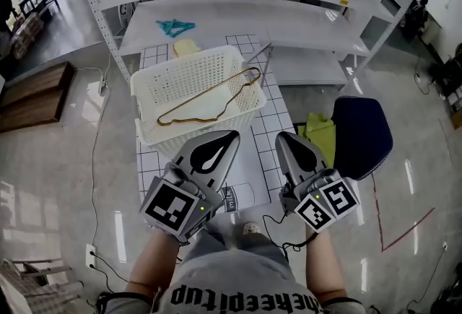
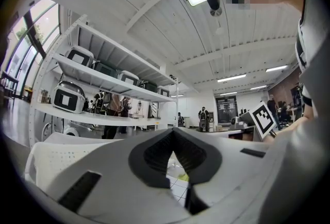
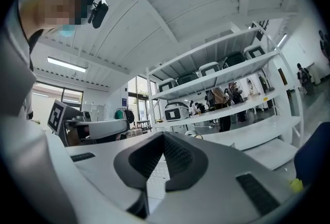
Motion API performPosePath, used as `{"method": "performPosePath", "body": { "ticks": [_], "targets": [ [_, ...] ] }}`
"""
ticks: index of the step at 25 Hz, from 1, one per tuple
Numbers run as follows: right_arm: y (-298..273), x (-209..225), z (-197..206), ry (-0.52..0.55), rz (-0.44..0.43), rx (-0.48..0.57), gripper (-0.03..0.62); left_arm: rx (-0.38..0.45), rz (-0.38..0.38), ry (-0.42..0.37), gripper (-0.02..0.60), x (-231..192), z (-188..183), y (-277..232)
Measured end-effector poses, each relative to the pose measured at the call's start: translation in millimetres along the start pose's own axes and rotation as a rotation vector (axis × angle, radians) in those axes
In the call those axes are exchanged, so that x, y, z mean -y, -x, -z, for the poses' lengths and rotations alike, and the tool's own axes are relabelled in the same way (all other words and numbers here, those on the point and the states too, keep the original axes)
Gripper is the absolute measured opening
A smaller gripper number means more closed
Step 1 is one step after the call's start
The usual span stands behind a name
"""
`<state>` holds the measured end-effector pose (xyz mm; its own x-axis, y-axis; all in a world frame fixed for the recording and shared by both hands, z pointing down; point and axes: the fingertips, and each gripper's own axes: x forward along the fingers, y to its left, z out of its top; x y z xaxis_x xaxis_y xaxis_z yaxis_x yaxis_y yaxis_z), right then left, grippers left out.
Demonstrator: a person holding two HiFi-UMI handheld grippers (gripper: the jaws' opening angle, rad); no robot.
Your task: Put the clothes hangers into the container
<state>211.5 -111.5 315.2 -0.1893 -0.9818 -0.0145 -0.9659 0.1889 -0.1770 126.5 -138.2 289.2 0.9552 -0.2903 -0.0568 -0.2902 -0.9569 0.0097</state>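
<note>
Fingers clenched empty on left gripper and right gripper, tips close before the basket front rim, hanger inside.

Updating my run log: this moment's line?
left hand-held gripper: shut | right hand-held gripper: shut | brown hanger: in basket | teal hanger: on shelf

Bright ceiling strip lighting, floor glare, strong fisheye distortion, dark vignetted corners
</note>
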Motion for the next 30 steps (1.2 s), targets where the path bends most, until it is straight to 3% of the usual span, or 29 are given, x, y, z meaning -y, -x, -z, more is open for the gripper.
{"method": "performPosePath", "body": {
  "ticks": [30],
  "targets": [
    [-12, 2, 4, 0.017, -0.005, -0.021, 0.012, -0.008, -0.005, 0.009, 0.012, -13, 7, -8]
  ]
}}
